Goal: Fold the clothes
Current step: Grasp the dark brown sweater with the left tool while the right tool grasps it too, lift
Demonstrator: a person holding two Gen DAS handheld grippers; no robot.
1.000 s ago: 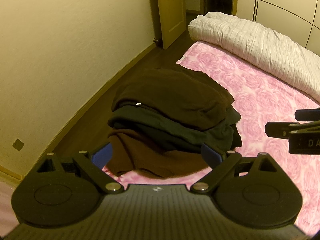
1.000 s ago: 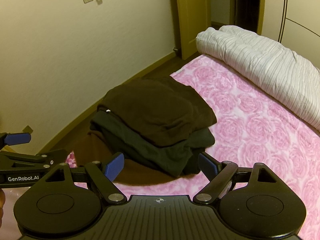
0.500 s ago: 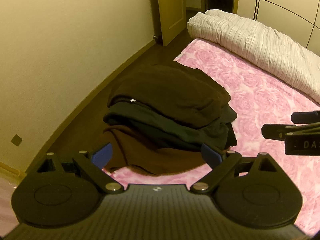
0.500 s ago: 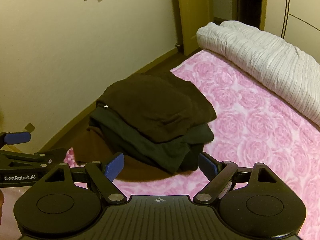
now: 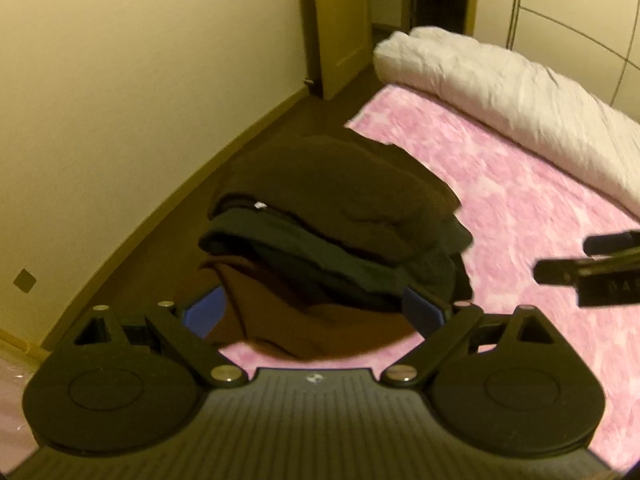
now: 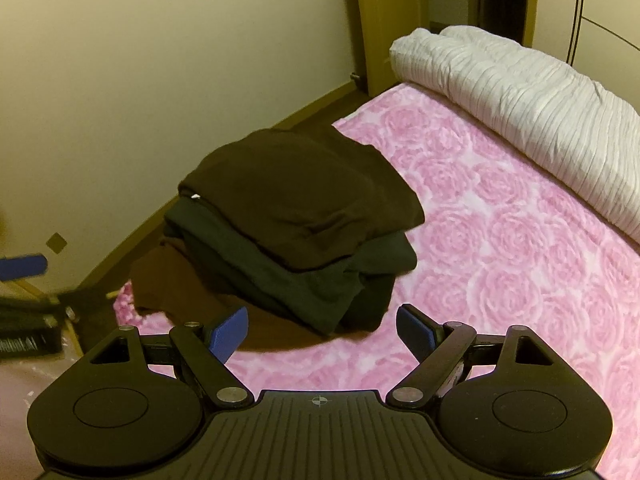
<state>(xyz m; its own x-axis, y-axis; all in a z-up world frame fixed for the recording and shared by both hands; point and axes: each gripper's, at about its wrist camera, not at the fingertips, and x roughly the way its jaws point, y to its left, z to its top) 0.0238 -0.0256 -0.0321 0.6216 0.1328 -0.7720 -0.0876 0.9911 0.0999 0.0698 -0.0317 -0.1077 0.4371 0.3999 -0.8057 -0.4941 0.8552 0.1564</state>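
The left claw [image 5: 312,314] stands wide open and holds nothing, above the near edge of the pile of clothes [image 6: 296,232]. The pile lies at the left edge of the bed [image 6: 500,248], its long side running along that edge, away toward the door [image 6: 384,20]. The right claw [image 6: 322,330] is wide open too, empty. A white quilt [image 6: 520,100] lies far right.

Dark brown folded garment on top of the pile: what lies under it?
Under the dark brown folded garment lies a dark green-black folded garment, then a reddish-brown one on the pink rose-patterned bedspread. Anything between the layers is hidden.
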